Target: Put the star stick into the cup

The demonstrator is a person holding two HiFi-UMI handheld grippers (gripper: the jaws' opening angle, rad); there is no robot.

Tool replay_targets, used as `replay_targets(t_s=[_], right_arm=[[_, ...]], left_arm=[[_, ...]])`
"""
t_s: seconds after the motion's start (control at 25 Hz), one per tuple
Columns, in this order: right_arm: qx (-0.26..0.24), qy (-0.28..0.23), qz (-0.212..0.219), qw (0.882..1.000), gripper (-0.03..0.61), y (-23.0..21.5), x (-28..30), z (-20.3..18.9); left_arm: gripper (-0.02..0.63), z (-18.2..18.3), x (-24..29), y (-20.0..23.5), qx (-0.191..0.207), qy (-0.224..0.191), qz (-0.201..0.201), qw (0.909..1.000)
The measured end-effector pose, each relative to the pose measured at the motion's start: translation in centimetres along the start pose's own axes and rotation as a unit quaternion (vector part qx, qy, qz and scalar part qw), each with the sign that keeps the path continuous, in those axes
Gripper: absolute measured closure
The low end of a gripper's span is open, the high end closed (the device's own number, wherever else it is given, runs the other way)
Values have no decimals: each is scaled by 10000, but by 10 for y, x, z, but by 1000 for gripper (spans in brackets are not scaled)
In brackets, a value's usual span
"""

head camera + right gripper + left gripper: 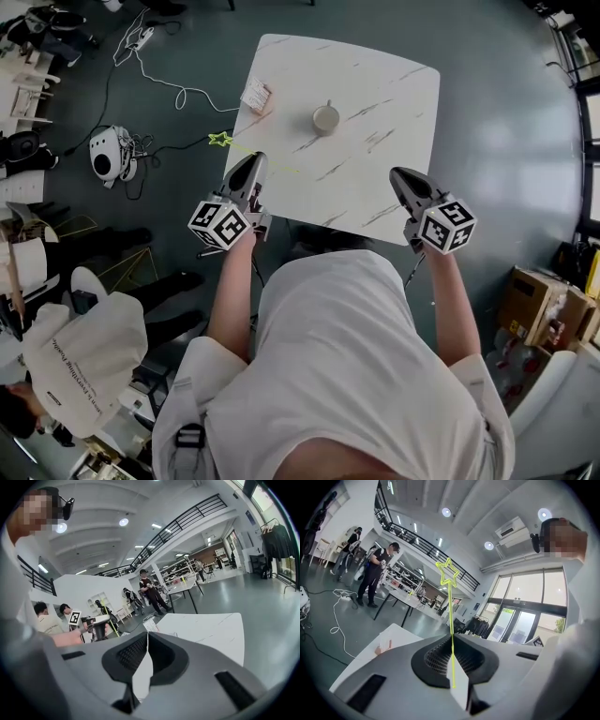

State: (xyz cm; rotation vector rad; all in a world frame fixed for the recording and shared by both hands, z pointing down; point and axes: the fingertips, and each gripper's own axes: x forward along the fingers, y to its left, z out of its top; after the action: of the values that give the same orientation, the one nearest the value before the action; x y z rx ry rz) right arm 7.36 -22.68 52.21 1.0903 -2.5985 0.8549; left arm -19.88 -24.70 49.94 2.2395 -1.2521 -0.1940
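The star stick is a thin yellow-green rod with an outlined star at its tip. My left gripper is shut on the rod at the table's near left edge, and the star pokes out to the left, past the table edge. In the left gripper view the star stick rises upright from the closed left gripper. The cup, small and beige, stands upright mid-table, beyond and to the right of that gripper. My right gripper hovers over the near right edge, shut with nothing in it; the right gripper shows its tips touching.
The white marble table bears a small white card at its far left. Cables and a white device lie on the floor to the left, cardboard boxes to the right. People stand by tables in the background.
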Motion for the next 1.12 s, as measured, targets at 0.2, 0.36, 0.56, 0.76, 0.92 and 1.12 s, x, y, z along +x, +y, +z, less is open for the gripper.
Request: replay_targets(t_s=[0.2,0.36,0.56,0.76,0.92,1.12], right_arm=[[165,172,100,9997,552,-28,6,-7],[293,319,190,9989,552,-45,11,-15],[405,463,292,9977,552,-58,19,-23],[570,631,391,9956,552,-75,30,-32],[664,731,452,9941,552,-85,37,-41],[765,787,498,9927,552,-91,43,-52]], left_arm=[[591,-7,44,0,88,76,114,9999],[591,-16,75,2,166,164,206,9995],[591,-25,111,5,288,289,262,9988],[591,-34,151,16,319,360,300,9984],[592,-45,179,34,425,492,415,9970],[592,-70,203,55,534,794,544,9939]])
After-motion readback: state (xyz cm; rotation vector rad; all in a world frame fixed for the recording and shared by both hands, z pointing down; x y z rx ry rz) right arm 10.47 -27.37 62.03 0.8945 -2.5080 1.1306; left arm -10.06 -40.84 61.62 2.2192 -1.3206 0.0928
